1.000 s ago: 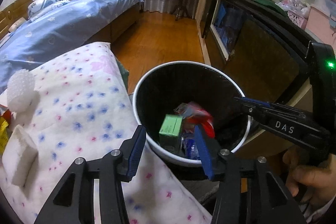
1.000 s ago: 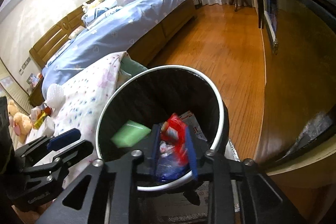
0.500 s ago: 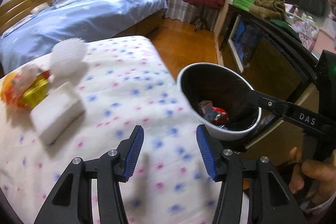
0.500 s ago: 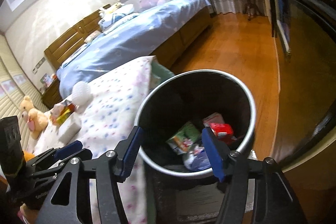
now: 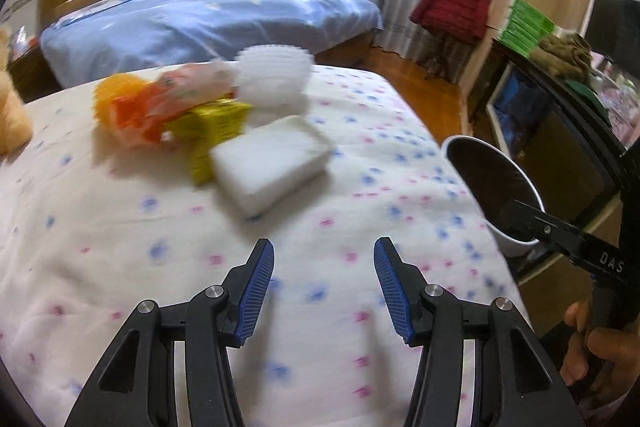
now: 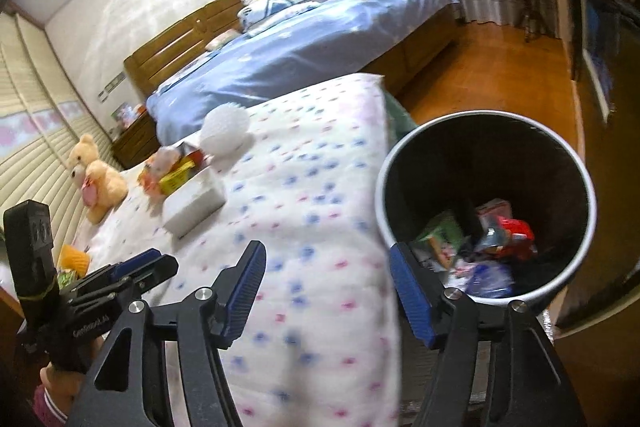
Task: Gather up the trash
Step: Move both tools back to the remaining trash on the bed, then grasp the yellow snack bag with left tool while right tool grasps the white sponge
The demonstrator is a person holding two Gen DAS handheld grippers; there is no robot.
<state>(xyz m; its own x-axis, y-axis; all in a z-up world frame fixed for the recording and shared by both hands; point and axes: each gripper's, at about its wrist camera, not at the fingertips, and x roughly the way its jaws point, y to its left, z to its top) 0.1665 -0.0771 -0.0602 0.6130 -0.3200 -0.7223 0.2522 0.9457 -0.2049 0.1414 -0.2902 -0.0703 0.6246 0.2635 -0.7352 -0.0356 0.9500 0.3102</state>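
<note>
Between drops: both tongs, left (image 5: 323,287) and right (image 6: 326,291), open and empty; next, grasp white foam block (image 5: 272,163) for bin (image 6: 484,203).

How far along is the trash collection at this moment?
Partly done. The bin beside the bed already holds several wrappers and boxes. Nothing is in hand: the left gripper and the right gripper, whose jaws have just been opening, are both empty. Still left on the floral quilt: a white block, a yellow box, orange wrappers and a white foam ball.
</note>
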